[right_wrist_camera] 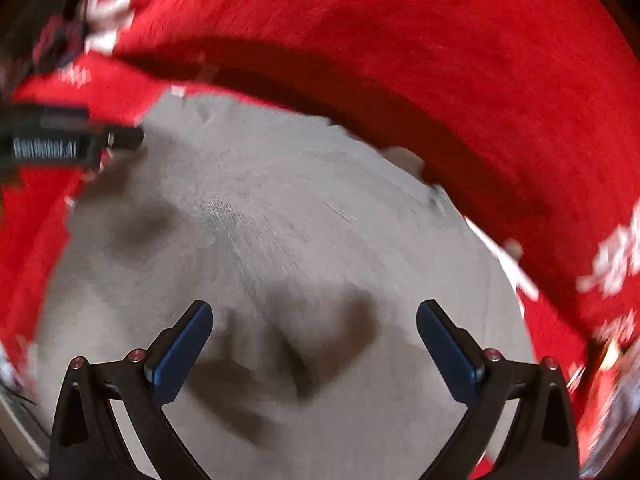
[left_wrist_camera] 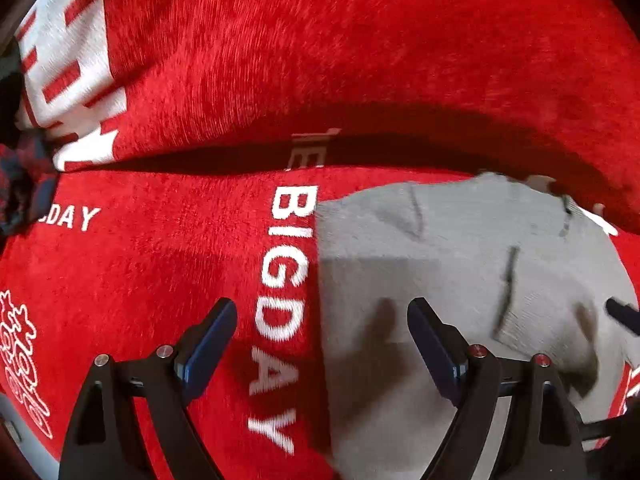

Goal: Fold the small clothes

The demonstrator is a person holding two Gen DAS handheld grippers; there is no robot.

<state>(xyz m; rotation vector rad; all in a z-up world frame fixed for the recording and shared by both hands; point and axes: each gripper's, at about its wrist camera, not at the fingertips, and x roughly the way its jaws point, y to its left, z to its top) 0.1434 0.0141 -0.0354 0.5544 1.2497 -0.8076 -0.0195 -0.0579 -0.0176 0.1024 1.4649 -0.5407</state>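
Observation:
A small grey garment (left_wrist_camera: pixel 452 280) lies flat on a red cloth (left_wrist_camera: pixel 180 264) printed with white "BIGDAY" letters. My left gripper (left_wrist_camera: pixel 322 312) is open and empty, hovering over the garment's left edge. In the right wrist view the same grey garment (right_wrist_camera: pixel 280 216) fills the middle, blurred by motion. My right gripper (right_wrist_camera: pixel 314 316) is open and empty just above it. The left gripper's body (right_wrist_camera: pixel 60 144) shows at the left edge of that view, and a dark tip of the right gripper (left_wrist_camera: pixel 624 314) shows at the right of the left wrist view.
A red cushioned backrest (left_wrist_camera: pixel 360 40) with a white pattern rises behind the seat, with a dark crease (left_wrist_camera: pixel 240 152) between them. A dark checked cloth (left_wrist_camera: pixel 20 184) lies at the far left.

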